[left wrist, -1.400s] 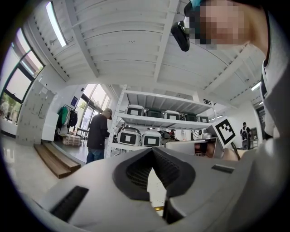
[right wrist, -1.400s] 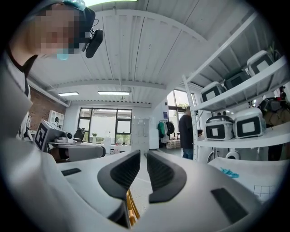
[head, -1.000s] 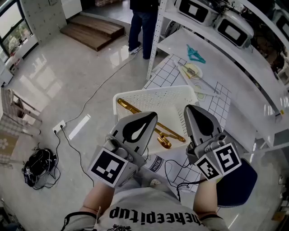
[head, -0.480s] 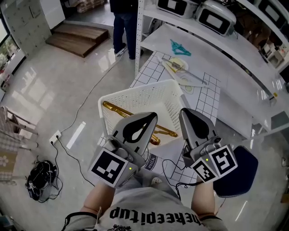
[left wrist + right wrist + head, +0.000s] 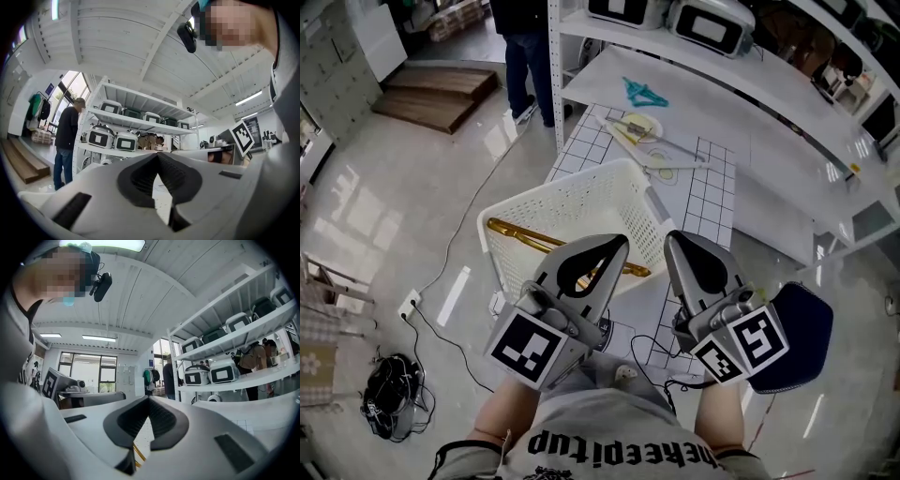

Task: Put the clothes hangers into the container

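A white perforated basket (image 5: 581, 208) stands on the floor in front of me, with a gold hanger (image 5: 525, 234) lying across its bottom. A teal hanger (image 5: 642, 94) lies on the low white shelf, and pale hangers (image 5: 642, 131) rest on the gridded mat beyond the basket. My left gripper (image 5: 614, 246) hovers over the basket's near edge, shut and empty. My right gripper (image 5: 675, 242) is beside it, just right of the basket, also shut and empty. In the left gripper view the left gripper (image 5: 158, 154) has its jaws meeting at the tip. Below the right gripper (image 5: 149, 398) a bit of the gold hanger (image 5: 136, 453) shows.
A person (image 5: 520, 47) stands by the white shelving post (image 5: 553, 84). Rice cookers (image 5: 708, 28) fill the upper shelf. A dark blue stool (image 5: 797, 333) is at my right. Cables and a power strip (image 5: 410, 305) lie on the floor at left, near a wooden step (image 5: 436, 94).
In the head view the basket, mat and shelf have slid leftward, and both grippers now sit further right relative to the basket. Both stay shut and empty.
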Demonstrator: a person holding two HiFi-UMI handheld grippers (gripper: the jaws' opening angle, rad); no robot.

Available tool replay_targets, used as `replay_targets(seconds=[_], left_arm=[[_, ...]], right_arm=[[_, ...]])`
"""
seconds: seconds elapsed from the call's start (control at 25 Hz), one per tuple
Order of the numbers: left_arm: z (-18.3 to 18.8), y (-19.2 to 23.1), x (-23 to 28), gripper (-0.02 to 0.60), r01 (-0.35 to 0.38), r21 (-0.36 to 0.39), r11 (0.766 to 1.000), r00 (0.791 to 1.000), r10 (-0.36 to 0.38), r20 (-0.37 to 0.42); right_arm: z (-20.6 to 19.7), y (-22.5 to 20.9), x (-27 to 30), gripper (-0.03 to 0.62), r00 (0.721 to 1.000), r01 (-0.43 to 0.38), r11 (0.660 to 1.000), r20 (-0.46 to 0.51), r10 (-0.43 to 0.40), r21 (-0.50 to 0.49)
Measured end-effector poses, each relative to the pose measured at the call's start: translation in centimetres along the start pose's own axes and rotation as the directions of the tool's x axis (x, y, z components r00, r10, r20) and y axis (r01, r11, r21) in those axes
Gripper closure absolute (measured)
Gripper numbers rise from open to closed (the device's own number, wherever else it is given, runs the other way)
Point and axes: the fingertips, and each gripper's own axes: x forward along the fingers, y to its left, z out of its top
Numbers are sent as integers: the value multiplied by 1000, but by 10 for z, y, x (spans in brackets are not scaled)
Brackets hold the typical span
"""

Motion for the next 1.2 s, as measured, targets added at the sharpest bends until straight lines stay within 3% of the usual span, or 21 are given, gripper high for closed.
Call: replay_targets(seconds=[1.0,1.2], left_arm=[[3,-74,29,561,118,-8,993,993,-118,-12],[0,-86,27,561,126,-28,992,991,-128,-44]], right_arm=[[7,-5,-65,585,999,49,999,15,-48,-2],[9,-2,-75,585,998,51,999,24,-51,-4]])
